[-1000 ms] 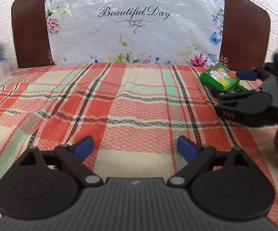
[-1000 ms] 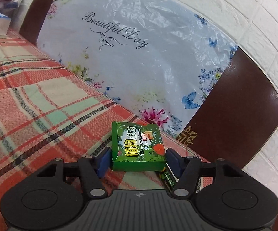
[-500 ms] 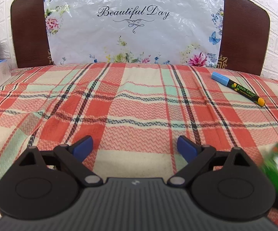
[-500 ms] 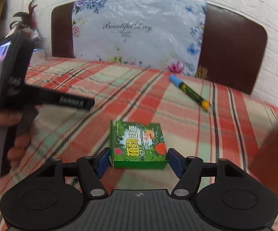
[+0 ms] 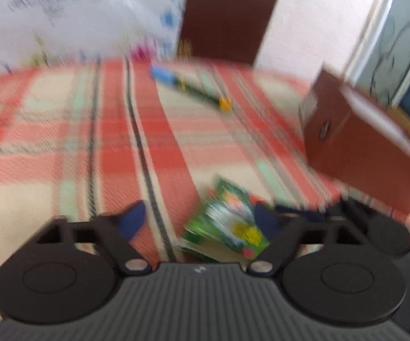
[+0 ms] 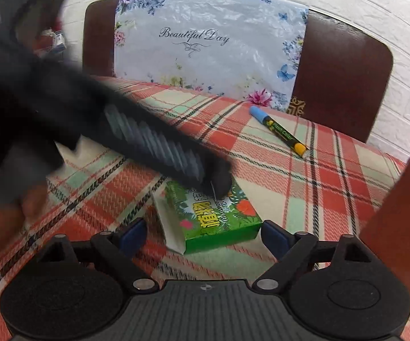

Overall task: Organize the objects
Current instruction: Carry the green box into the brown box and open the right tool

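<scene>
A green printed box (image 6: pixel 214 216) lies on the plaid cloth (image 6: pixel 304 187) between the fingers of my right gripper (image 6: pixel 203 234), which is open and not touching it. My left gripper (image 5: pixel 200 221) is open and reaches over the same box (image 5: pixel 227 227); in the right wrist view its body (image 6: pixel 153 139) crosses from the left, its tip over the box's far edge. A marker with a blue cap (image 6: pixel 278 130) lies farther back; it also shows in the blurred left wrist view (image 5: pixel 189 88).
A brown cardboard box (image 5: pixel 366 145) stands at the right; its edge shows in the right wrist view (image 6: pixel 403 227). A dark headboard (image 6: pixel 344 76) with a floral plastic sheet (image 6: pixel 205 45) closes the back.
My right gripper has opened and let go of the green box, which now lies on the cloth. My left gripper has swung right, over to the box.
</scene>
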A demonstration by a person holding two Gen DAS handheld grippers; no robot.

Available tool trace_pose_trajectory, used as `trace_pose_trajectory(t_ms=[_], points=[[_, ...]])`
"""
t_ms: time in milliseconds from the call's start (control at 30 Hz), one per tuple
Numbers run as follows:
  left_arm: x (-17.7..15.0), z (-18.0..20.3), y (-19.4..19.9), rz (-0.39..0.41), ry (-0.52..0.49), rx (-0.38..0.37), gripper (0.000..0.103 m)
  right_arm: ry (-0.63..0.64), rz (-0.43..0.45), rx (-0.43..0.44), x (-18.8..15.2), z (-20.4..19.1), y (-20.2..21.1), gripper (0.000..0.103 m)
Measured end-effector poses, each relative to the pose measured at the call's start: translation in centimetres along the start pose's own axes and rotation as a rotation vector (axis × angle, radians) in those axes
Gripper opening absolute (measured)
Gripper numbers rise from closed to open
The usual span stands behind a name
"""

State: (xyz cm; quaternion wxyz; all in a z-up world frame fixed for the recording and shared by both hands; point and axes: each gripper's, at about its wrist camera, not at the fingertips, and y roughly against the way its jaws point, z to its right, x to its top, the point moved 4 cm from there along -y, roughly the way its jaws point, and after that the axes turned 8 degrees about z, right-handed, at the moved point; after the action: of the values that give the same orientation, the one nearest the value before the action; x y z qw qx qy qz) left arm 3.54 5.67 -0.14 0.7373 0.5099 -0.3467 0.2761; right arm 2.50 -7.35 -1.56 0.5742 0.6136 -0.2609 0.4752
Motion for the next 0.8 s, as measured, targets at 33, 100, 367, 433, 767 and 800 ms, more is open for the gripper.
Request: trace_pose_trajectory(t_ms=[33,100,367,433,767,800], points=[[-0.1,0.2,0.2,0.015,0.004,-0.014,0.051,-0.018,0.007,0.006,0.1,0.4,0.1,0.067],[0.1,0.7,0.8,0.000,0.031,-0.033,0.047,-0.051,0.018,0.014,0.2,1.1,0.8,0.066],[6.7,9.7,3.6,0.160,-0.063,-0.160,0.044,0.030,0.283,-0.249,3.2,5.7,8.7,0.067],[8.2,13.0,2.7,0.181,-0.116,-0.207,0.044,0.019,0.305,-0.314,3.5,8.6,10.0,0.067],[9.4,20.7,-1.8,0.206,-0.227,-0.183,0.074,-0.146,0.263,-0.661,1.2,20.3,11.6,0.091],[9.0,20.4,-1.6,0.213,-0.234,-0.171,0.074,-0.170,0.272,-0.654,0.8,20.3,11.9,0.091]])
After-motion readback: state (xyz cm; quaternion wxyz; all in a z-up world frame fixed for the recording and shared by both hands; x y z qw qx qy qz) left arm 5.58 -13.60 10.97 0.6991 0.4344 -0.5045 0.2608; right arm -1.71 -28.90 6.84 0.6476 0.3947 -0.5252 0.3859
